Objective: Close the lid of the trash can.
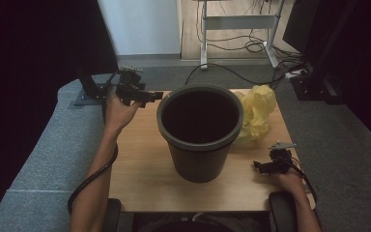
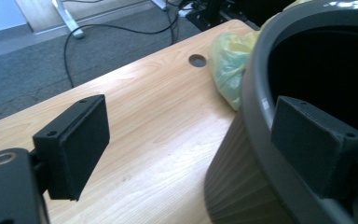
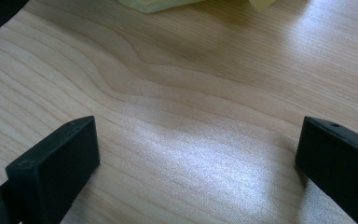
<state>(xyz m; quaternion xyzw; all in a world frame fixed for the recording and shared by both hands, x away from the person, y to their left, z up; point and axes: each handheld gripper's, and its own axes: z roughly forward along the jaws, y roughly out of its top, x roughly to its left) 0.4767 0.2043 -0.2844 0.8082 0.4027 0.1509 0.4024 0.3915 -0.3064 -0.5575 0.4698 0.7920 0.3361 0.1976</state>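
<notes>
Wooden table point(image 1: 140, 169) holds a bin point(image 1: 200, 133); left gripper point(image 1: 157, 96) gapes wide at its rim, gripping nothing; right gripper point(image 1: 257, 166) wide, empty.

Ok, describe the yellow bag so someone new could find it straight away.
Start at the wooden table and find the big dark grey bin standing in its middle. Just behind the bin, on its right side, the yellow bag lies crumpled against the bin's wall. It is the one soft, bright, thin plastic thing there; everything else nearby is dark and rigid.
</notes>
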